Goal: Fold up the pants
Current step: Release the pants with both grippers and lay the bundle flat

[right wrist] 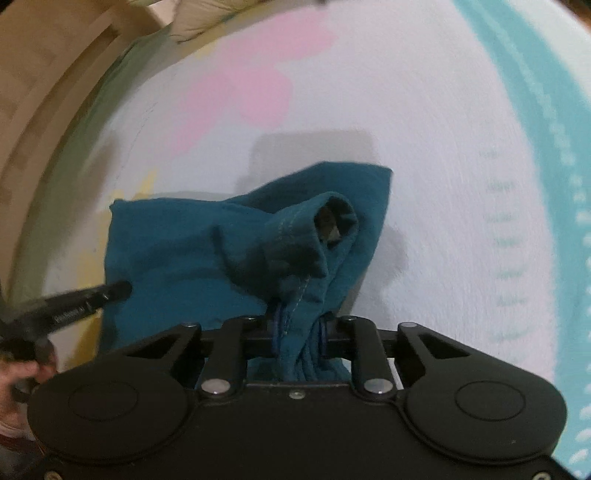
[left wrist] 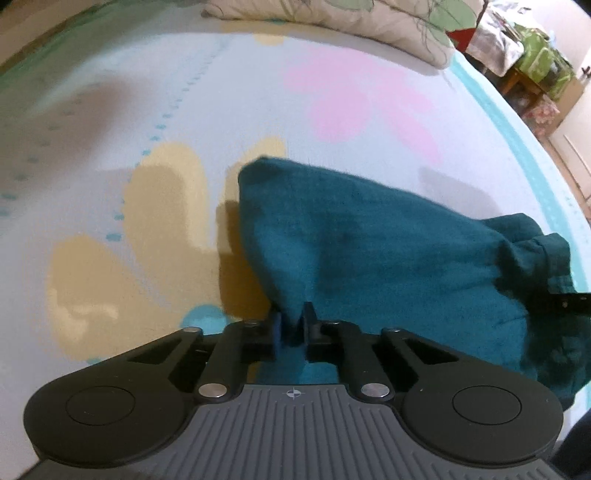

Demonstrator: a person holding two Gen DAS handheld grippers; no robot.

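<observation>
Teal pants (left wrist: 369, 243) lie partly lifted on a bed sheet (left wrist: 258, 92) printed with pink and yellow flowers. My left gripper (left wrist: 293, 325) is shut on a thin edge of the pants at their near left corner. In the right wrist view the pants (right wrist: 177, 251) bunch up with a stitched hem rolled into a tube. My right gripper (right wrist: 299, 328) is shut on a thick wad of that fabric. The left gripper's fingers (right wrist: 110, 291) reach in from the left in the right wrist view, and a fingertip of the right gripper (left wrist: 569, 302) pokes in at the left wrist view's right edge.
A leaf-print pillow (left wrist: 332, 18) lies at the head of the bed. Cluttered furniture (left wrist: 535, 74) stands beyond the bed's teal border at the right. A wooden headboard (right wrist: 44, 92) curves along the left. A person's hand (right wrist: 18, 376) holds the left gripper.
</observation>
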